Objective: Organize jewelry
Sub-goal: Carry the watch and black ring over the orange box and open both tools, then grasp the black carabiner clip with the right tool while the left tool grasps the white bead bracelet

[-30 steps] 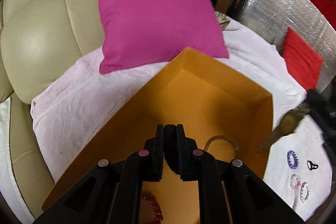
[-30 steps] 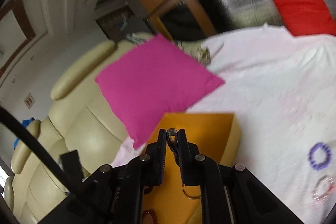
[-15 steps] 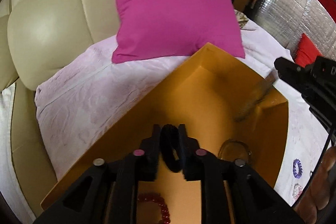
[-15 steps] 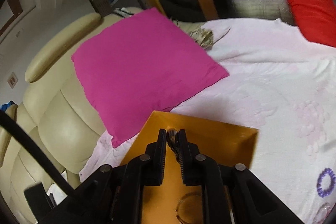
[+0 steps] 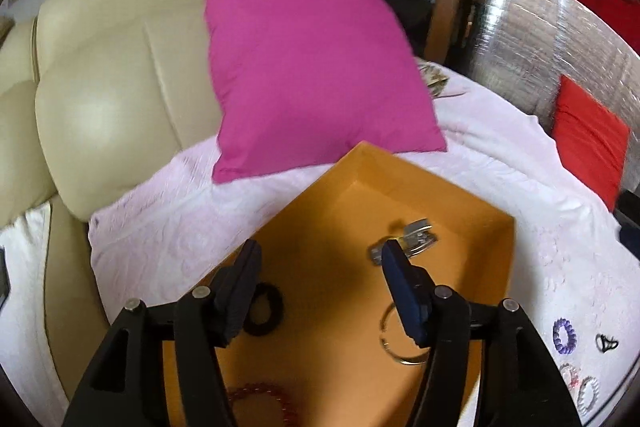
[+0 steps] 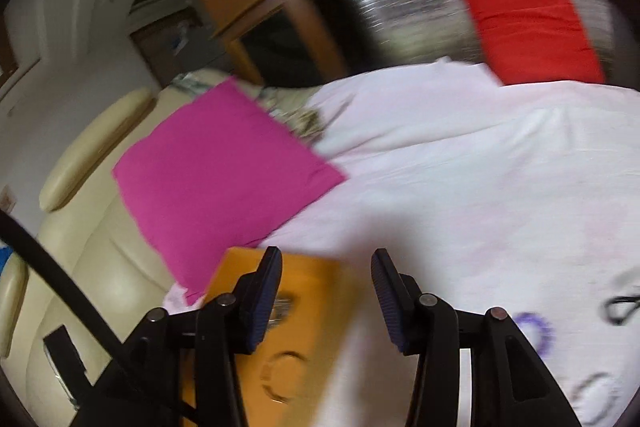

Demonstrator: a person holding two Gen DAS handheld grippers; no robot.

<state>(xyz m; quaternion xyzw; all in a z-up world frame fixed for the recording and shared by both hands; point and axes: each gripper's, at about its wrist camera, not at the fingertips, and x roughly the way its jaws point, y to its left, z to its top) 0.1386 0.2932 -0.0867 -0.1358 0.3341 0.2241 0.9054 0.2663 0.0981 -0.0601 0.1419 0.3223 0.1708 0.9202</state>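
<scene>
An orange box (image 5: 340, 219) lies on the pink bedspread. Inside it are a black hair tie (image 5: 265, 310), a metal watch (image 5: 414, 238), a thin metal bangle (image 5: 400, 341) and a red bead bracelet (image 5: 266, 397). My left gripper (image 5: 320, 259) hovers over the box, its jaws opening, with nothing between them. In the right wrist view, my right gripper (image 6: 326, 263) hangs over the right edge of the box (image 6: 320, 347). Its jaws are also opening and hold nothing. The watch (image 6: 282, 303) and the bangle (image 6: 280, 375) show blurred below it.
Several loose pieces lie on the bedspread (image 5: 520, 179) right of the box: a purple ring (image 5: 565, 336), a black piece (image 5: 606, 343) and pale rings (image 5: 588, 391). A magenta cushion (image 5: 308, 75) leans on the cream headboard (image 5: 112, 99). A red cushion (image 5: 588, 143) stands far right.
The left gripper opened and the black hair tie dropped into the box. The right gripper opened, the watch now lies in the box, and that gripper swung right towards the bedspread.
</scene>
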